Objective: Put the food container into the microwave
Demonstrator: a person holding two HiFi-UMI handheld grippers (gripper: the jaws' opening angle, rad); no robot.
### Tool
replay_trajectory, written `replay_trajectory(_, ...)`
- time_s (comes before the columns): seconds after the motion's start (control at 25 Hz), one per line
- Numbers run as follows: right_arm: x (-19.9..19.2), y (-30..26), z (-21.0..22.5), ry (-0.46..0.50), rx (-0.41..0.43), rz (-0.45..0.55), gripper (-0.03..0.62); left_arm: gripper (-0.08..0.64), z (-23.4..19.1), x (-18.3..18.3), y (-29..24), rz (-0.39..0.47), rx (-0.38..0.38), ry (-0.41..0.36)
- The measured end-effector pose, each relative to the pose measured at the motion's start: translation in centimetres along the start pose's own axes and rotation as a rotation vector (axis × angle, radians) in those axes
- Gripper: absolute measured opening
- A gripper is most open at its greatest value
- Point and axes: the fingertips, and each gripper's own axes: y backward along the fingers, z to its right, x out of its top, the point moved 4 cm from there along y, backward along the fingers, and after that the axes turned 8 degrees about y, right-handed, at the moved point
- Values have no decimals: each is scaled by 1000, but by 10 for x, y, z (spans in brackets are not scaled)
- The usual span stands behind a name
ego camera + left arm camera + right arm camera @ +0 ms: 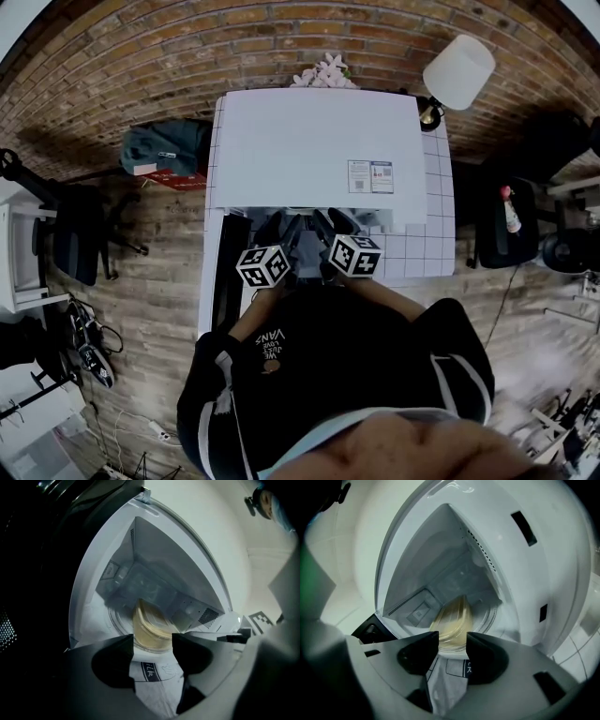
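A white microwave [319, 150] stands on a white tiled table [433, 251], its dark door [225, 274] swung open to the left. Inside, a clear food container [150, 625] with pale yellow contents rests on the glass turntable [115, 618]. It looks blurred in the right gripper view [452, 620]. My left gripper [153, 641] and right gripper [452, 638] reach side by side into the opening, jaws apart, the container just beyond their tips. A creased white sheet with dark print [152, 677] shows below through both gaps. The head view shows the left gripper [281, 232] and right gripper [333, 225] at the opening.
A white lamp [457, 70] and pink flowers [323, 73] stand behind the microwave against the brick wall. A dark chair [80, 234] and a teal bag [164, 148] are left of the table. A bottle [511, 211] sits on a dark seat at right.
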Motion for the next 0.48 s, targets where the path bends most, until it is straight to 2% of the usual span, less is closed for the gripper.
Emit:
replay_trajectory(0.32, -2, -1, 0, 50, -10, -21, 56, 99, 0, -2, -3, -23, -6, -19)
replay_trajectory(0.48, -2, -4, 0, 50, -10, -23, 30, 49, 2, 0, -7, -33, -17, -33)
